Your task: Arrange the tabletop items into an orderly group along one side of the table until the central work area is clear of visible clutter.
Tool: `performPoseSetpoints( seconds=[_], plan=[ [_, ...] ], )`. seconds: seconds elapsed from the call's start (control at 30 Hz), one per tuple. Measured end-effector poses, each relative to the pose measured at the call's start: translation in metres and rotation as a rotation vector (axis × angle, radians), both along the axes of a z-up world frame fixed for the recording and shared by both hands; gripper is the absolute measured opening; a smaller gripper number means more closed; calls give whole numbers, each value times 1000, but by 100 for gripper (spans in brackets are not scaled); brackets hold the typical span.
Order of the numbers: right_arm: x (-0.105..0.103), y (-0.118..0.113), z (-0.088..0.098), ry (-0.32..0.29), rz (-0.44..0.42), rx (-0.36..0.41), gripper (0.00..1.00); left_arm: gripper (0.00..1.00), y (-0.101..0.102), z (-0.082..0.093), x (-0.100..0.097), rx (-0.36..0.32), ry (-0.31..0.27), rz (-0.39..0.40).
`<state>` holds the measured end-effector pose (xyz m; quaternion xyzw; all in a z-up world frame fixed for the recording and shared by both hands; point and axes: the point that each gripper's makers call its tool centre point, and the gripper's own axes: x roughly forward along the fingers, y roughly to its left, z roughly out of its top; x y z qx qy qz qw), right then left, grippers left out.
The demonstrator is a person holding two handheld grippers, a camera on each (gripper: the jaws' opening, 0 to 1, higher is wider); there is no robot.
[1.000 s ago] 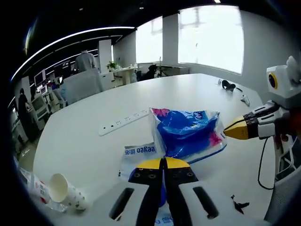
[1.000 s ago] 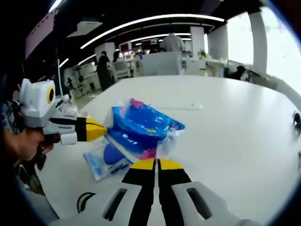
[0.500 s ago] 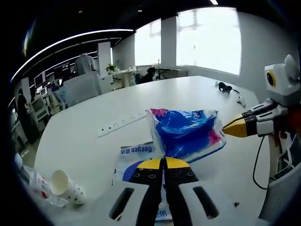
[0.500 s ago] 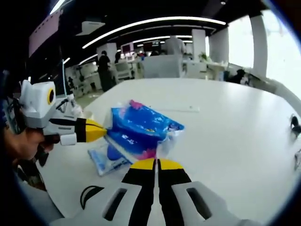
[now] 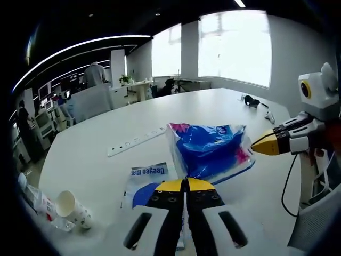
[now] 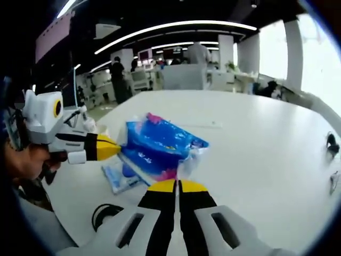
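While both hand-held grippers pinch it, left hand-held gripper and right hand-held gripper closed on opposite edges, the blue tissue pack stands raised above the white surface.

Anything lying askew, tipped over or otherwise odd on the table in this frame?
Yes. A paper cup lies tipped on its side near the table edge, mouth open, beside crumpled clear wrapping. The blue tissue pack rests tilted across a flatter blue-and-white pack. A power strip sits loose mid-table.
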<state>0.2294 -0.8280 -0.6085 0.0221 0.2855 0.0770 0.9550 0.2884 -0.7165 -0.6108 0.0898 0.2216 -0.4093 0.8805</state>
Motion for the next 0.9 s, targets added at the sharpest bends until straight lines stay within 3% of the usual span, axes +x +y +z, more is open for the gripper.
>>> performPoseSetpoints(
  seconds=[0.43,0.9],
  plan=[
    [-14,-12,4,0,9,-15,0,0,-13,3,-14,-8,-1,-10],
    [-28,-28,-6,30,1,-14,0,0,-30,-7,-29,-11,21,-20]
  ],
)
